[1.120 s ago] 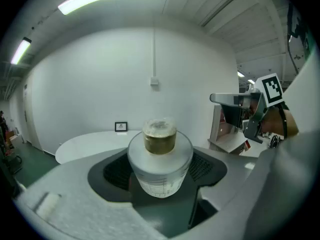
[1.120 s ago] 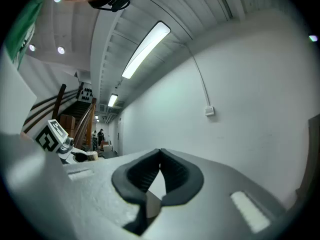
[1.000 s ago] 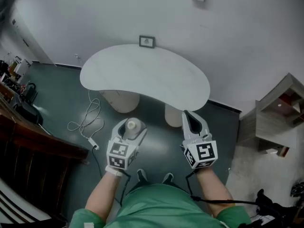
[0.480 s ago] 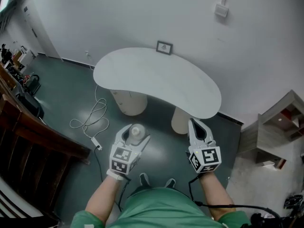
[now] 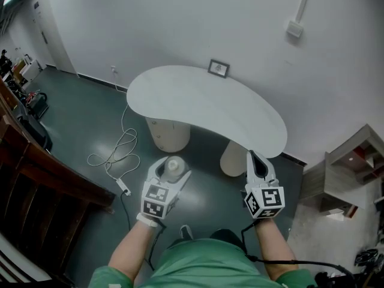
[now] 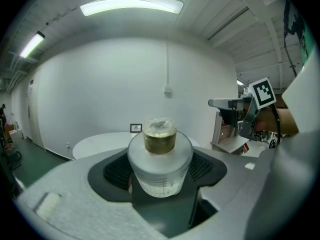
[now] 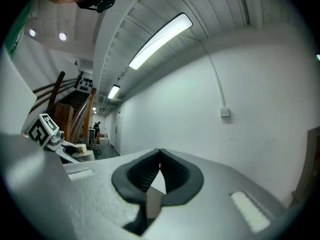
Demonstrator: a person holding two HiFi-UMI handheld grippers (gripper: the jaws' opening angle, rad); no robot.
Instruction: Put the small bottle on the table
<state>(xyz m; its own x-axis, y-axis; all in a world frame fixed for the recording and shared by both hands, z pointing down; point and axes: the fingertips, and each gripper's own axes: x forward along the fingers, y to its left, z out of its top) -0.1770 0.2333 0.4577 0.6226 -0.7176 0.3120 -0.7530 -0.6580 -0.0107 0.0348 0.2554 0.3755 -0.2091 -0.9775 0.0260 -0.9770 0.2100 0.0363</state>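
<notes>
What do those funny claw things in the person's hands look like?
Both the left gripper and right gripper are light grey with dark ribbed pads inside. Each carries a white cube printed with black square markers. Black cables trail back to the person, who wears green sleeves.

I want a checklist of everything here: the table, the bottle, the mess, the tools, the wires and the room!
Surface: white curved table, top bare apart from the frame.
Job's things: small bottle, upright in the left tool, not yet on the table.
Clutter: small frame at the table's far edge.
Grippers: left tool shut on the small bottle; right tool shut, empty.
Cables: white cable looped on the floor; black cable by the person's right arm.
Surroundings: white wall, wooden shelf at right.
</notes>
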